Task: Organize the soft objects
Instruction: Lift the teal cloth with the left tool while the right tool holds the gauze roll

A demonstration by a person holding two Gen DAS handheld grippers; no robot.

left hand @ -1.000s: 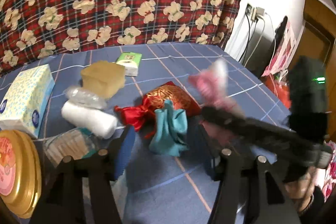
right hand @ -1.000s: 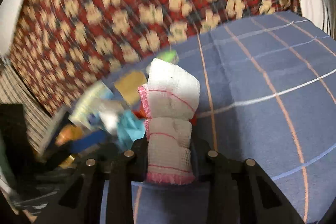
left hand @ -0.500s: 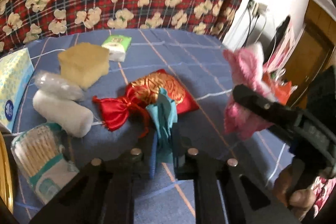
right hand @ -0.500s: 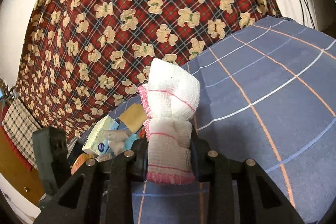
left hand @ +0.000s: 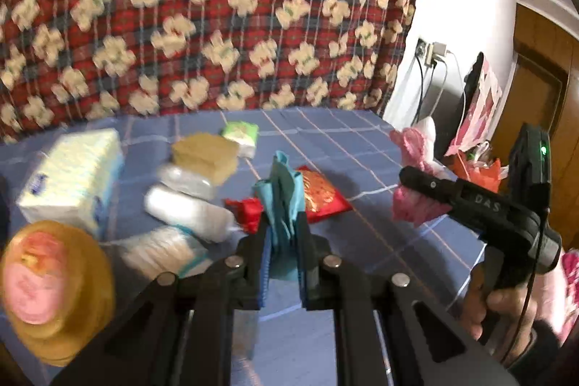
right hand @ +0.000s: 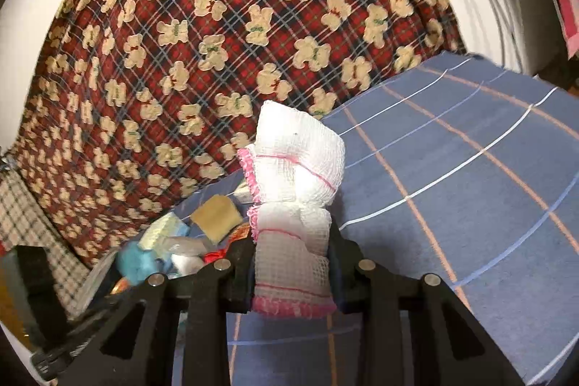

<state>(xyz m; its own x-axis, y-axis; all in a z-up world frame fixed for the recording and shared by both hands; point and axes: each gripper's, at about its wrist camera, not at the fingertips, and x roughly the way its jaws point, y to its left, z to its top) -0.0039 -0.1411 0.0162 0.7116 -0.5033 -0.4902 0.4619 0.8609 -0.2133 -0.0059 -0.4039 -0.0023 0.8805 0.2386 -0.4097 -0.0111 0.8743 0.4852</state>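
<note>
My left gripper (left hand: 283,237) is shut on a teal cloth (left hand: 280,194) and holds it upright above the blue checked tablecloth (left hand: 325,147). My right gripper (right hand: 291,252) is shut on a white mesh cloth with pink trim (right hand: 295,176), held above the cloth's right part; it also shows in the left wrist view (left hand: 416,169) at the right. A red and gold pouch (left hand: 318,194) lies behind the teal cloth. The teal cloth appears in the right wrist view (right hand: 135,261) at lower left.
A tissue box (left hand: 72,176), a tan sponge (left hand: 204,154), a green tissue pack (left hand: 240,132), a white roll (left hand: 188,216), a cotton swab pack (left hand: 159,252) and a gold tin (left hand: 47,281) lie at the left. A bear-print blanket (right hand: 217,24) hangs behind.
My left gripper closed on the teal cloth and lifted it off the tablecloth. My right gripper carried the white mesh cloth to the right, away from the pile.
</note>
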